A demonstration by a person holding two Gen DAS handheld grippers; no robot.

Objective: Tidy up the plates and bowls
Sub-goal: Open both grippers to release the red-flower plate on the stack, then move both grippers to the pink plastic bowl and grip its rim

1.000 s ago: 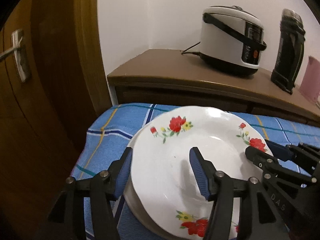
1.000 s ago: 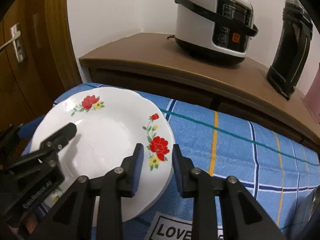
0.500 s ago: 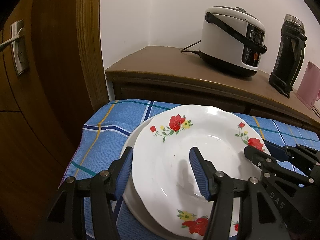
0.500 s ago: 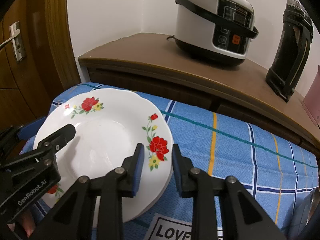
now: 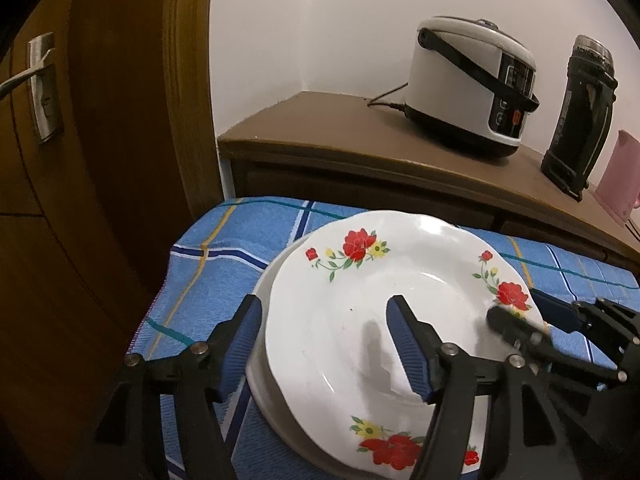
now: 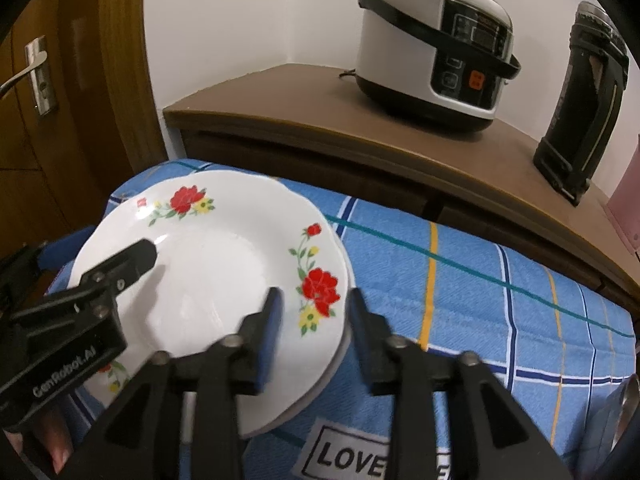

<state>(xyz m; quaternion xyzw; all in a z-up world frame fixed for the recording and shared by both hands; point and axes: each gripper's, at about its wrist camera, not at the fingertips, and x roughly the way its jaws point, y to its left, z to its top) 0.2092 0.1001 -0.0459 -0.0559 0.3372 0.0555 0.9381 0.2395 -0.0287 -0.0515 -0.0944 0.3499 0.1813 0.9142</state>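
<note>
A white plate with red flowers (image 5: 360, 320) sits on top of a stack of plates, whose lower rims show beneath it (image 5: 272, 408), on the blue checked tablecloth. It also shows in the right wrist view (image 6: 224, 264). My left gripper (image 5: 324, 336) is open, its jaws straddling the plate's left rim. My right gripper (image 6: 314, 320) is open, its jaws straddling the right rim, one finger over the plate and one outside it.
A brown sideboard (image 5: 320, 136) behind the table carries a white rice cooker (image 5: 468, 84), a black flask (image 5: 580, 116) and a pink jug (image 5: 618, 176). A wooden door (image 5: 80, 160) stands to the left. The table edge (image 5: 160, 292) lies close to the plates.
Both grippers have drawn back and risen slightly from the plate stack. The right gripper's jaws have opened wider around the rim. The plate has stayed put.
</note>
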